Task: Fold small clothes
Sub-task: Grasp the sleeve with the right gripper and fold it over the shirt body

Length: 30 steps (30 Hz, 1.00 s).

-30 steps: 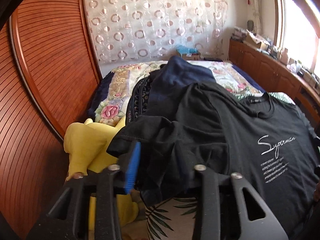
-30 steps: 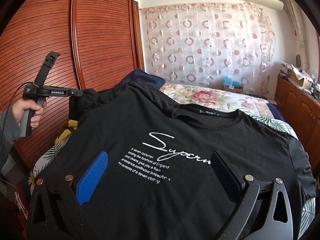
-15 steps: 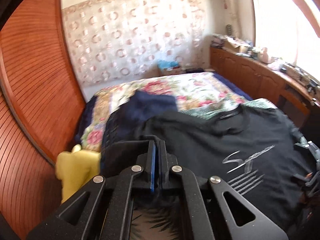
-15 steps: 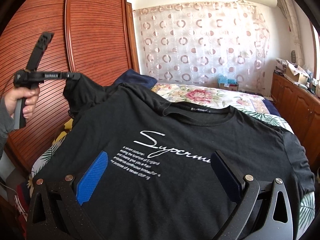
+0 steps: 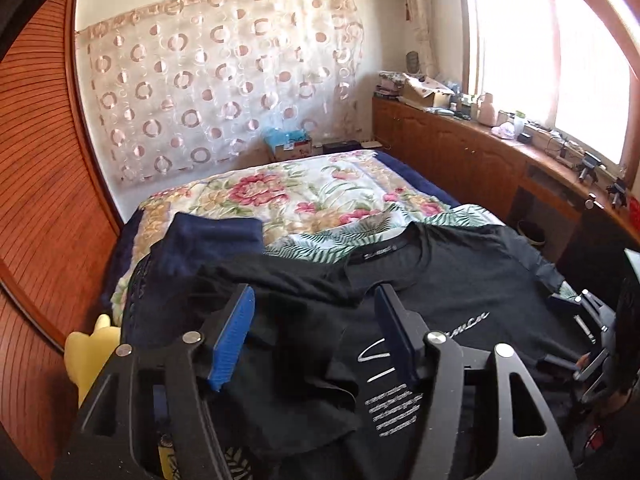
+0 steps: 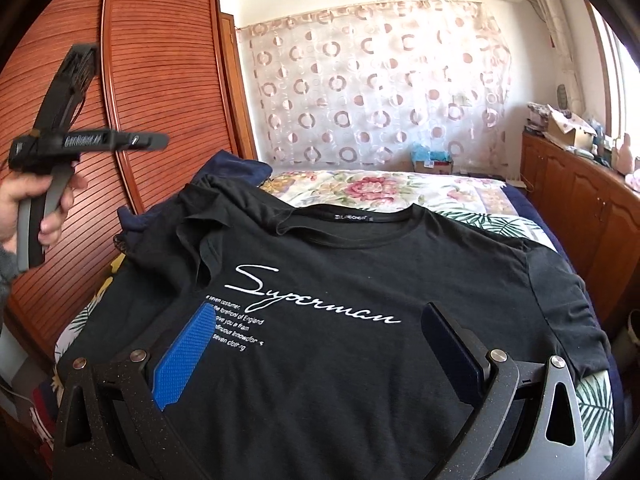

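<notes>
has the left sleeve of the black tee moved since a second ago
Yes. The left sleeve was lifted toward the wardrobe; now it lies folded inward over the black tee, released by the left gripper.

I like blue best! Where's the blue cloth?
In both views the blue cloth lies on the bed's left side, beyond the black shirt, near the wardrobe.

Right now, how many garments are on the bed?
3 visible: a black T-shirt spread in front with one sleeve folded in, a navy garment behind it by the wardrobe, and something yellow at the bed's edge, possibly clothing. More may lie underneath.
</notes>
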Available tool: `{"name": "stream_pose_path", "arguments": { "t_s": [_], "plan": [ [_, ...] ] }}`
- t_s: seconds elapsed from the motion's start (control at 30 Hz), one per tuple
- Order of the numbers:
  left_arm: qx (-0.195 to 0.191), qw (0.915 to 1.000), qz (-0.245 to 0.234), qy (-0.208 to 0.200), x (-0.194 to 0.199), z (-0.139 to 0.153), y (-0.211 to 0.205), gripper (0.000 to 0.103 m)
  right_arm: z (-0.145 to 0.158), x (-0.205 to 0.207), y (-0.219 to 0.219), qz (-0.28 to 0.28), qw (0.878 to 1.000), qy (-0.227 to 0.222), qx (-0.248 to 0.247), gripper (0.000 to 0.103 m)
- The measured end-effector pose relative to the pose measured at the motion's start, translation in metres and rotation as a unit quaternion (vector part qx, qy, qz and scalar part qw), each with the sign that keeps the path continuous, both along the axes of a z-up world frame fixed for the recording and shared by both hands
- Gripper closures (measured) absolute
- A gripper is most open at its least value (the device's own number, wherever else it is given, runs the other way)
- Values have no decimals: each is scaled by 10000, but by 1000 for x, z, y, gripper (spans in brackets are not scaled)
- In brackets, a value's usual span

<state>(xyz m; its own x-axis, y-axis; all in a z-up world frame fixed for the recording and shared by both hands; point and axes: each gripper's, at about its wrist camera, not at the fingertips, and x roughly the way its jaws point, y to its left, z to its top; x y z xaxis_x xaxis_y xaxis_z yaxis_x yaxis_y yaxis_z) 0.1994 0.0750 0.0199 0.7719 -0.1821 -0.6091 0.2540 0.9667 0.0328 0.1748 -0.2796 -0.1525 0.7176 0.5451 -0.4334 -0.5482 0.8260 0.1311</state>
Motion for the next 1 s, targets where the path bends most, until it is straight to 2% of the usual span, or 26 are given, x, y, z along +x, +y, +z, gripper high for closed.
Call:
{"name": "stream_pose_path", "arguments": {
  "t_s": [0.1,0.23,0.47,0.8,1.0],
  "plan": [
    [-32,9999,92,67,-7,-14,4,35,0,-1,2,8,10000,54,47,1],
    [124,9995,300,60,-18,-36,9,35,-1,-9,0,14,10000,22,-10,1],
    [-74,9994,203,279,-30,-78,-4,35,5,1,-12,-183,9997,121,-86,1],
    [-148,9966,-4,810,-20,-123,-42,35,18,8,-42,-850,9946,151,-568,4],
    [40,9947,-18,1023,-14,-140,-55,35,25,24,-65,-1260,9871,409,-899,9]
  ]
}}
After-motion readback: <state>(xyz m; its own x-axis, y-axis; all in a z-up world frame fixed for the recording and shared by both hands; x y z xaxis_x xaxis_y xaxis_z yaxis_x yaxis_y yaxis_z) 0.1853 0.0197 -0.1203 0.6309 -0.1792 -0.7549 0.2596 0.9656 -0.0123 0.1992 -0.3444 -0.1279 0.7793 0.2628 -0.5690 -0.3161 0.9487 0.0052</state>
